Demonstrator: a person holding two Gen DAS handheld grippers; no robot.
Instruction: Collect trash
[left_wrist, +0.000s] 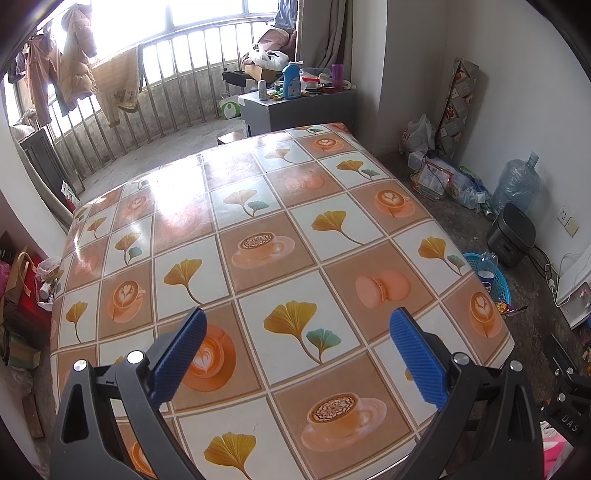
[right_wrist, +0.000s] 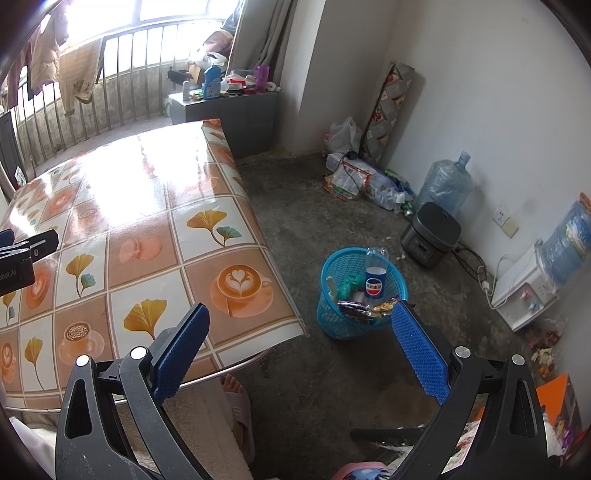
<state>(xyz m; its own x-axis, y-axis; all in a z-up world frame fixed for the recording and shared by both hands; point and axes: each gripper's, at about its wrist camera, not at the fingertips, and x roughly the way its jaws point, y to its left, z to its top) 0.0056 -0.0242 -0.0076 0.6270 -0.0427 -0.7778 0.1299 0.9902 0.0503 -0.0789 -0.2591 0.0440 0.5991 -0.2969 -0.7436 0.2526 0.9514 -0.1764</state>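
My left claw (left_wrist: 297, 345) hangs over the surface (left_wrist: 258, 206), blue pads spread wide, nothing between them. Below it only the patterned cloth: ginkgo leaves, coffee cups, macarons. Strong window glare on the far half.

My right claw (right_wrist: 300, 345) is also spread wide and holds nothing. It sits past the surface's near right corner, above the concrete floor (right_wrist: 325, 206). Its left pad overlaps the cloth edge in the view; its right pad lines up with the rim of the blue basket (right_wrist: 332, 266).

The basket stands on the floor, just off the surface's right edge. Inside: a Pepsi bottle (right_wrist: 375, 275) standing upright, a crumpled green scrap (right_wrist: 347, 286), and shiny snack wrappers (right_wrist: 364, 308) at the near rim. From the left view the basket (left_wrist: 498, 282) shows only partly behind the surface edge, with one wrapper (left_wrist: 508, 307) at its near side; I cannot tell if that one is in the basket or on the floor.

Against the far wall: a dark rice cooker (right_wrist: 430, 234), a water jug (right_wrist: 445, 184), and a heap of bags and packets (right_wrist: 369, 181).

A slippered foot (right_wrist: 238, 398) shows under the surface edge.
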